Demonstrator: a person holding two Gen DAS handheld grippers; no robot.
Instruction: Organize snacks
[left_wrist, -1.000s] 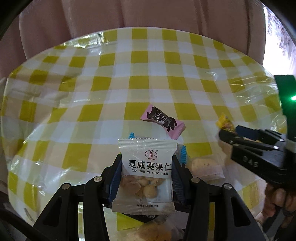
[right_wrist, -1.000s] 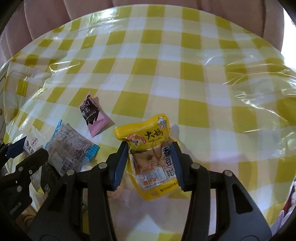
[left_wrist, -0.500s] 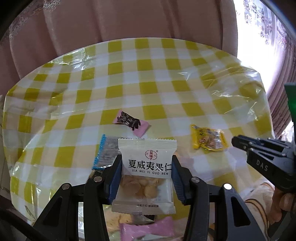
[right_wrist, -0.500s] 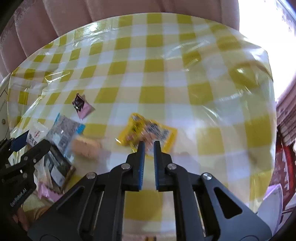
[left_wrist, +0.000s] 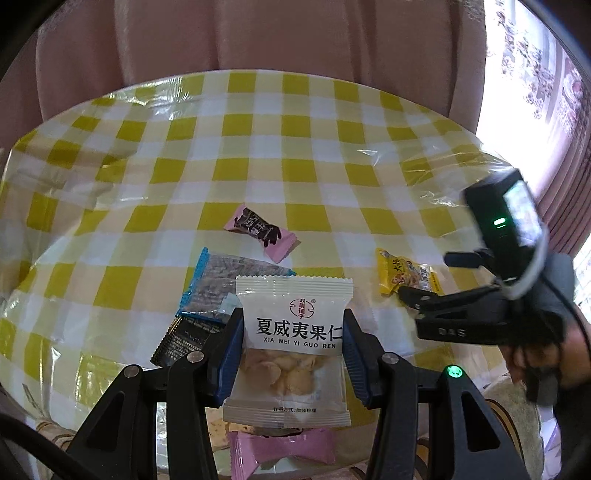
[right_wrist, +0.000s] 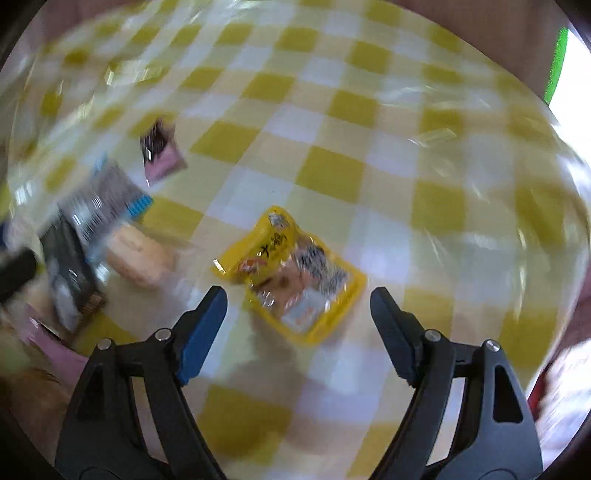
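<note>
Left wrist view: my left gripper clamps the white nut packet at lower centre; pink candy and yellow packet lie on the checked tablecloth.
Right wrist view: my right gripper, jaws just opening, stands wide, empty; yellow packet lies centre, just beyond the tips.

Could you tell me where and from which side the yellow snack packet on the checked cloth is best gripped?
Grip the yellow packet across its narrow width, near the middle, coming straight down from above. It lies flat and skewed on the tablecloth, apart from the other snacks, so the right gripper, open just short of it, would probably need to turn to square up with its long edges.
</note>
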